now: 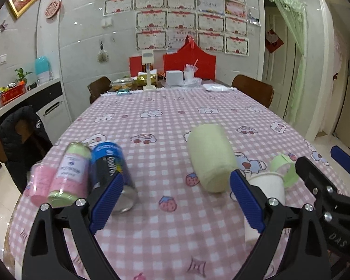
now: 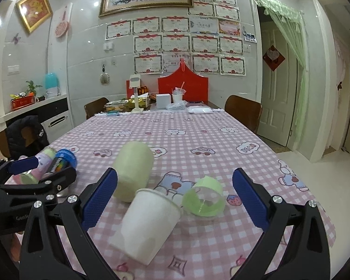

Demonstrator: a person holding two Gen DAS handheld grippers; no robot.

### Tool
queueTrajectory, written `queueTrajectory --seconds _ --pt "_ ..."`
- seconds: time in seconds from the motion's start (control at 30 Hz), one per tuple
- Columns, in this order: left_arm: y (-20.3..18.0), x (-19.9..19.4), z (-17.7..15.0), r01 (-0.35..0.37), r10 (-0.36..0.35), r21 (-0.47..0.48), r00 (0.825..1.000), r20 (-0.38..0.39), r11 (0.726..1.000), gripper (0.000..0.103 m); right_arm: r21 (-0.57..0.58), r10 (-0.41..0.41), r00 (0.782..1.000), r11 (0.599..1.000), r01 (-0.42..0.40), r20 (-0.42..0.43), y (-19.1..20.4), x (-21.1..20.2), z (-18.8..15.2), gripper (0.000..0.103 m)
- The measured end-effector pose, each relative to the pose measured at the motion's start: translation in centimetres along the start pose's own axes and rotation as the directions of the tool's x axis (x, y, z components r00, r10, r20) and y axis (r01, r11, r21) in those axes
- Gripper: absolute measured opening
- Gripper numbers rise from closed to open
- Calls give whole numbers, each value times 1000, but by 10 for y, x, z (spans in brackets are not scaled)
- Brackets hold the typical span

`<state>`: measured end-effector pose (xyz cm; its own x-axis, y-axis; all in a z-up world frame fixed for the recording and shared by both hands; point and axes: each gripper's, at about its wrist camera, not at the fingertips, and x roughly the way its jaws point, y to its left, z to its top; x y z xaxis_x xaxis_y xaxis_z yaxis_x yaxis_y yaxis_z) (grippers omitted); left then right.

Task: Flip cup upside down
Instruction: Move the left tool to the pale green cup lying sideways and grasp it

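A white paper cup [image 2: 149, 221] stands on the pink checked tablecloth [image 2: 198, 140], tilted, between the fingers of my right gripper [image 2: 175, 198], which is open with the jaws wide apart and not touching it. The cup also shows in the left wrist view [image 1: 267, 186], behind the right finger of my left gripper [image 1: 176, 200]. My left gripper is open and empty over bare cloth. The right gripper's body [image 1: 326, 186] shows at the right of the left wrist view.
A pale yellow-green cup [image 2: 133, 170] and a roll of green tape [image 2: 204, 200] sit just beyond the white cup. Bottles and a blue-topped can [image 1: 109, 163] lie at the left. Clutter and red boxes [image 2: 183, 86] fill the far end. Chairs stand around the table.
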<state>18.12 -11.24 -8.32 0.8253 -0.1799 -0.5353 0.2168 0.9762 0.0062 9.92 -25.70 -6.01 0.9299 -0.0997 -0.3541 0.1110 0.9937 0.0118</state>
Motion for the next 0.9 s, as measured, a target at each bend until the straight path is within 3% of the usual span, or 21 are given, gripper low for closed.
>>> queueTrajectory --seconds 0.23,0.43,0.67,0.9 --pt "-24 54 21 54 -54 6 994 -96 999 91 64 -26 999 998 27 -24 -25 33 9 95" --pt "-32 99 30 101 -108 -46 976 -187 994 91 124 3 995 992 9 -97 -41 66 13 95" --pt "-39 125 39 72 -79 -37 967 -242 997 91 157 38 989 988 -15 -145 -50 88 13 95" --pt "-45 150 30 82 -95 -52 943 -320 995 91 155 42 984 988 -15 -175 -54 97 10 95"
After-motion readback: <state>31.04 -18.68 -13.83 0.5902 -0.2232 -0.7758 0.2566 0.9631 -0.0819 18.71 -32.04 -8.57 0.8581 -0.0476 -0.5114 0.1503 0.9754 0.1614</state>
